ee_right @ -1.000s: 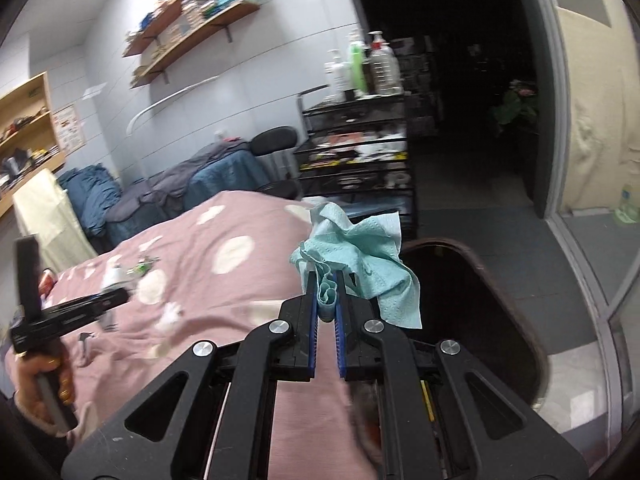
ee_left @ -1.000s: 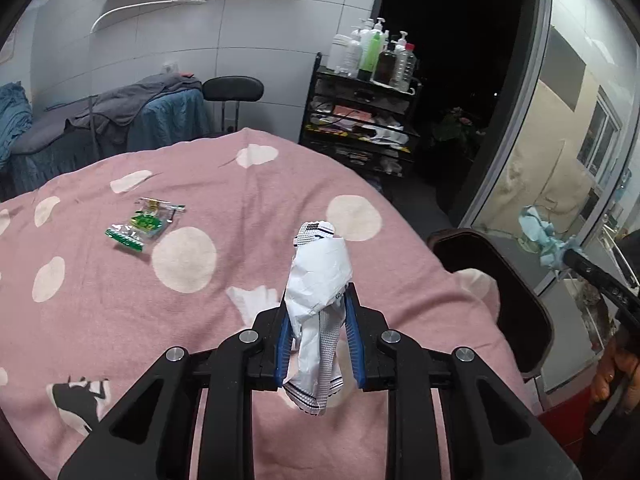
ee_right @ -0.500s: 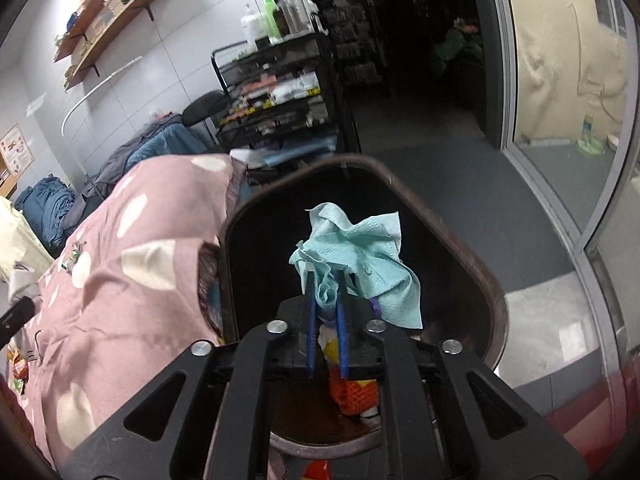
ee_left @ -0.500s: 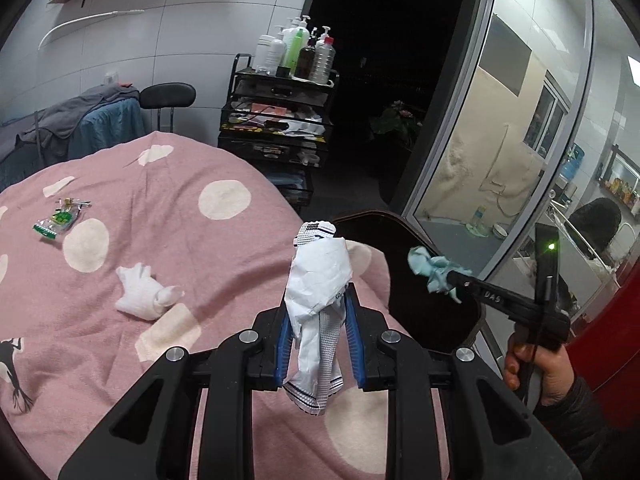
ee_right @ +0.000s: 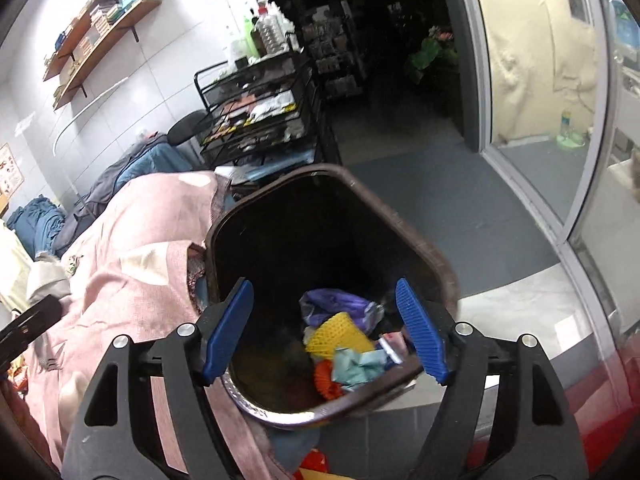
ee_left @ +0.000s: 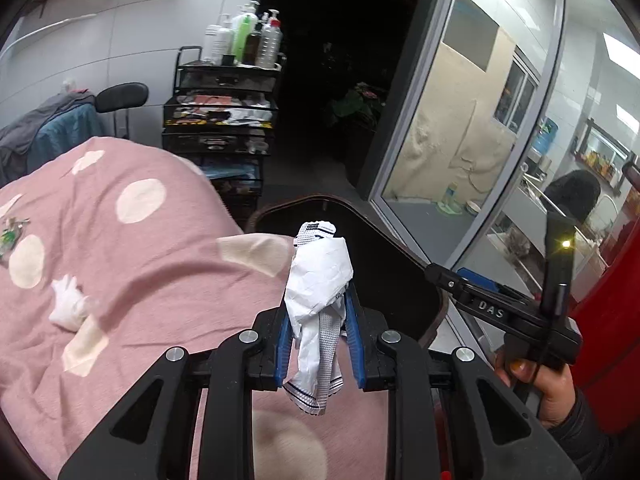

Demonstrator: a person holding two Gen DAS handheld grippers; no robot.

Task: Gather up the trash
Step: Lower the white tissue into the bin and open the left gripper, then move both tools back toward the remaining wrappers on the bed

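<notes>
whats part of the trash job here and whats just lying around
Job:
- white crumpled wrapper, clamped in left gripper
- trash bin, teal tissue inside
- right gripper, open above bin
- white tissue wad and green wrapper on pink blanket

Lying about:
- bottles on black cart
- wall shelves
- chair

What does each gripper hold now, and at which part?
Left gripper: crumpled white wrapper, pinched at its lower half. Right gripper: open, nothing held.
</notes>
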